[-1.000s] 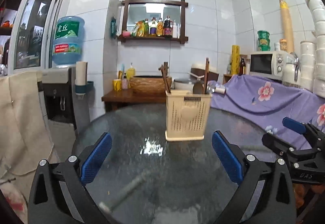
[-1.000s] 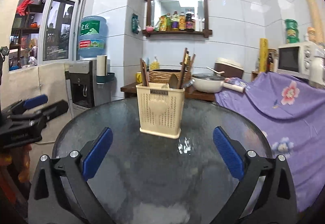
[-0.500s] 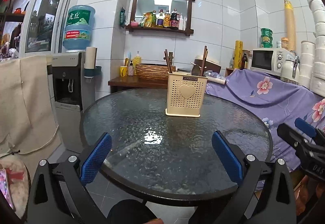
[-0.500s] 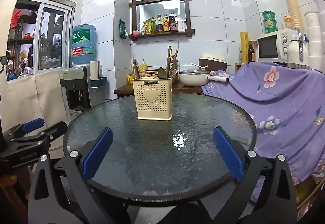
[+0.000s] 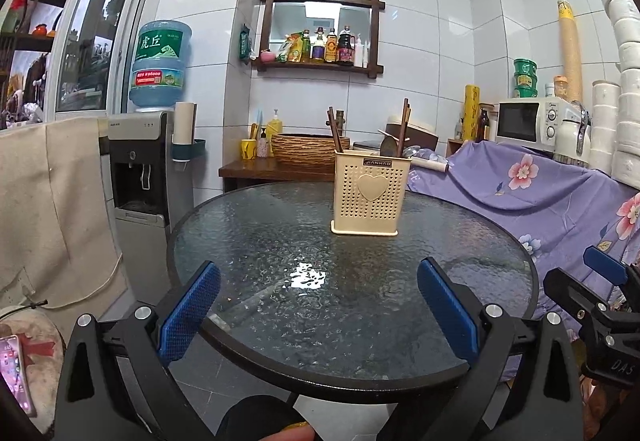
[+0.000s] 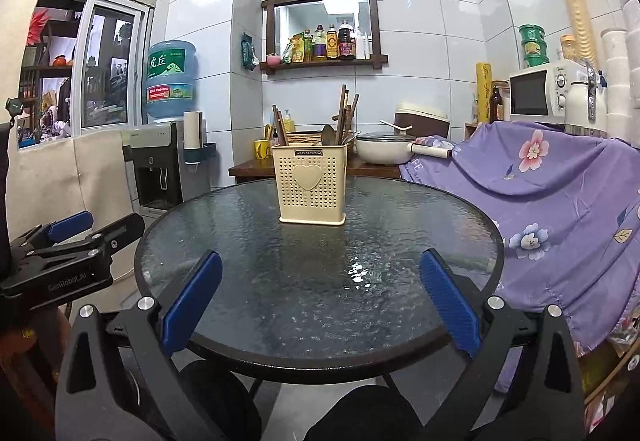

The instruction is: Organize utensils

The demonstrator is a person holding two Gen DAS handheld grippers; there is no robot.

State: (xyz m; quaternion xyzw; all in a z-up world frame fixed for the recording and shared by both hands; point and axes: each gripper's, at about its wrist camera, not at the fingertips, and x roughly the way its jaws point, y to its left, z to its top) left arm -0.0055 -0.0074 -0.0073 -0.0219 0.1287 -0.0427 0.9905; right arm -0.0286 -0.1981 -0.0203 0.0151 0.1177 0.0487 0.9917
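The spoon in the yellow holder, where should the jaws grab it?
Grip the spoon at its bowl, the only part showing above the holder, coming straight down from above. The chopsticks crowd close beside it, so the grip looks tight.

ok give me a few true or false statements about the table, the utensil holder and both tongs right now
1. The utensil holder stands upright on the glass table. True.
2. The left tongs are shut on a spoon. False: they are open and hold nothing.
3. Chopsticks and a spoon stick out of the holder's top. True.
4. The right tongs touch the holder. False: they are open and well short of it, near the table's front edge.
5. A fork lies loose on the glass. False: only the holder shows on it.
6. The holder has a heart shape on its front. True.
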